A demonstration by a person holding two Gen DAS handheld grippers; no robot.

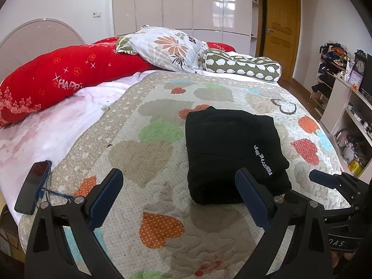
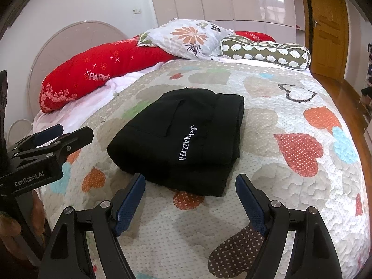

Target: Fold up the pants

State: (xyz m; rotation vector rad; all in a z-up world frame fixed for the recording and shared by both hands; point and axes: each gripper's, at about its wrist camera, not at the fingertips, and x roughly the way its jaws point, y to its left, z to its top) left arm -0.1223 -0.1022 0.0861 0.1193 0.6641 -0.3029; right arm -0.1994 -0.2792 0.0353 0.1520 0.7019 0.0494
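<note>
Left fingers: your left gripper (image 1: 179, 183) has its blue pads (image 1: 105, 200) spread wide apart with nothing between them; they hang over bare quilt, with the right-hand pad just overlapping the near edge of the bundle in this view.
Right fingers: your right gripper (image 2: 190, 189) is likewise spread wide and empty, its pads (image 2: 130, 202) standing just short of the near hem, apart from the cloth.
Pants: the black pants (image 2: 179, 137) lie as a compact rectangle on the heart-patterned quilt (image 2: 290, 186), layers stacked, white lettering facing up; the lower layer sticks out a little at the near edge.
Why they sit there: the middle of the quilt gives you a flat, uncluttered patch, well apart from the pillows.
Why you hold off: with both grippers open and pulled back toward you, nothing drags the stack; I judge the folding essentially done, and this looks like a release stance.
Stage: probably the last step, with only that uneven near edge left to square if you care to.
Watch for: the phone (image 1: 32, 186) at the bed's left edge, well apart from the pants.
Beyond: red bolster (image 1: 62, 79) and floral pillow (image 1: 167, 48) by the headboard, not involved.
</note>
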